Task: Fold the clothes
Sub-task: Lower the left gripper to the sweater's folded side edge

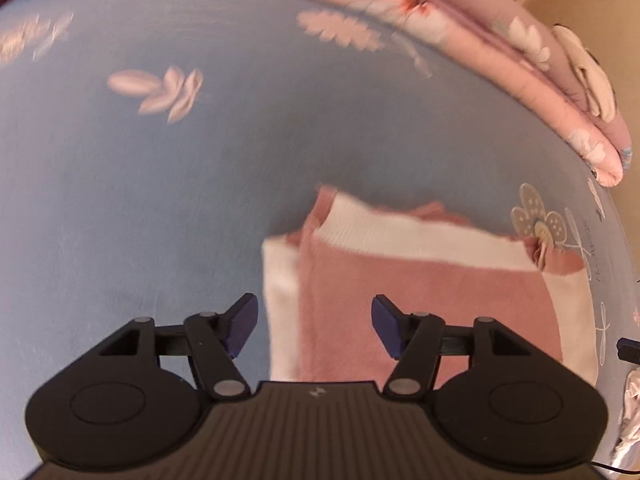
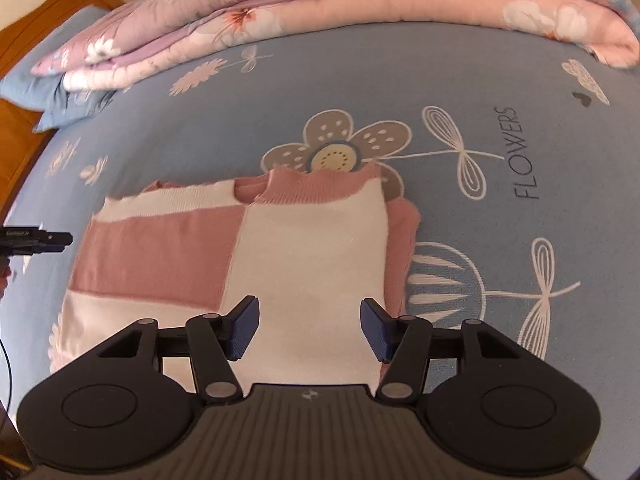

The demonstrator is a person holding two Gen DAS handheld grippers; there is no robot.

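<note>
- Left gripper (image 1: 314, 326): jaws apart, nothing between, apparently just above the sweater's (image 1: 432, 300) left edge.
- Right gripper (image 2: 310, 328): jaws apart, empty, over the sweater (image 2: 304, 248), folded flat on blue bedsheet (image 2: 500, 240).

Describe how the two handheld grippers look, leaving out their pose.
Both match. The left gripper and the right gripper each have a matte black body with a ribbed centre plate bearing a small pale logo, two round black housings, black linkage bars with silver pivot pins, and dark blue ribbed fingers. No sleeve shows.
</note>
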